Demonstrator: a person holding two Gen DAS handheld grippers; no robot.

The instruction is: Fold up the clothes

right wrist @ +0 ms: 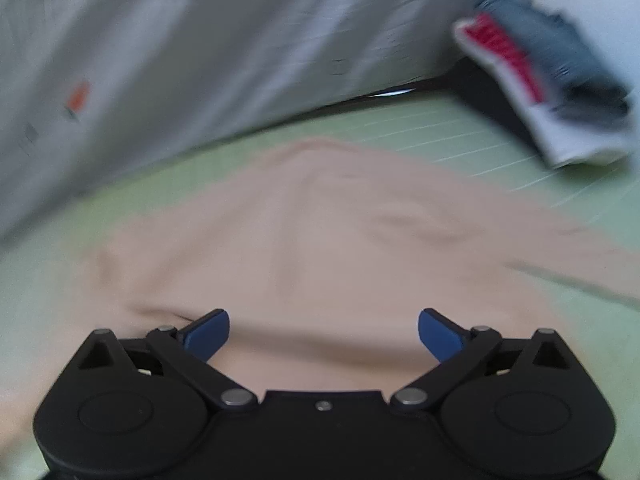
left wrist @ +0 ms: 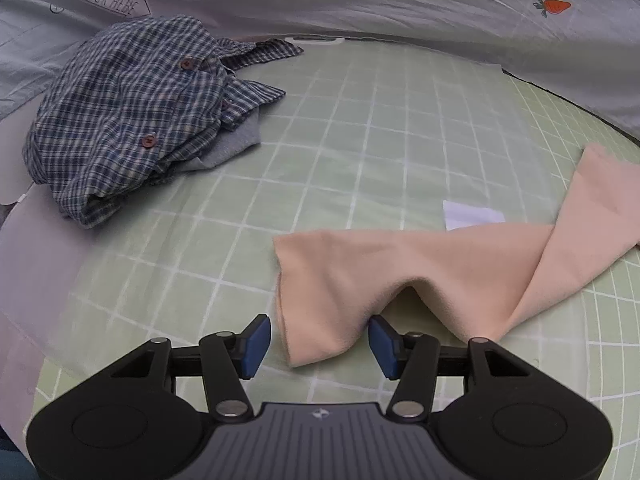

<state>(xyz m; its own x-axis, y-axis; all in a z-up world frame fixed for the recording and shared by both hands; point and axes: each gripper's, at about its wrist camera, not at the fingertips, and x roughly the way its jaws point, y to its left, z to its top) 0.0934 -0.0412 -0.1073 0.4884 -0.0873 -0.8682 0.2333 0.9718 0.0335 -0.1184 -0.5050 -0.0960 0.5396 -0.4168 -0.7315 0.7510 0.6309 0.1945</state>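
A peach-pink soft knit garment point(left wrist: 420, 280) lies at lower right on a pale green white-gridded mat point(left wrist: 340, 140); a navy-and-cream checked button shirt point(left wrist: 132, 120) sits upper left.

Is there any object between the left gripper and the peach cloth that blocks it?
No, nothing visible blocks it. The left gripper is open, with an edge of the peach cloth already between its pads. The plaid shirt lies far off on the green grid mat.
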